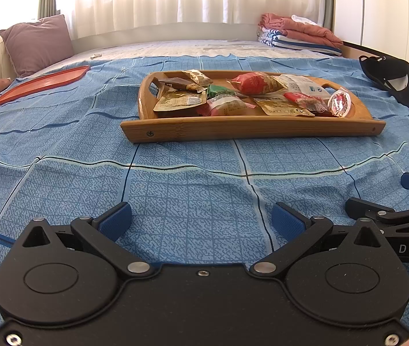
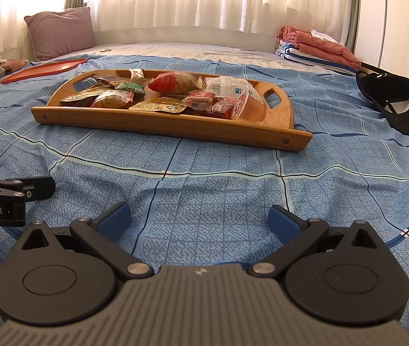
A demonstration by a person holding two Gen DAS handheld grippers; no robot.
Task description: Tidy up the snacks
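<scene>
likely the small crinkly foil and plastic snack packets [image 1: 233,98] are light, soft and slippery, best pinched by a sealed edge. they lie heaped in the shallow bamboo tray with cut-out handles [image 1: 250,129] on the blue checked bedspread [image 1: 192,184]. a flat orange tray [image 1: 40,85] lies empty to the left. left gripper [image 1: 201,220] and right gripper [image 2: 200,219] hang short of the tray, fingers spread, holding nothing.

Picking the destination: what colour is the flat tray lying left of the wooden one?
Orange-red, plain with no pattern; the left wrist view shows it best.
</scene>
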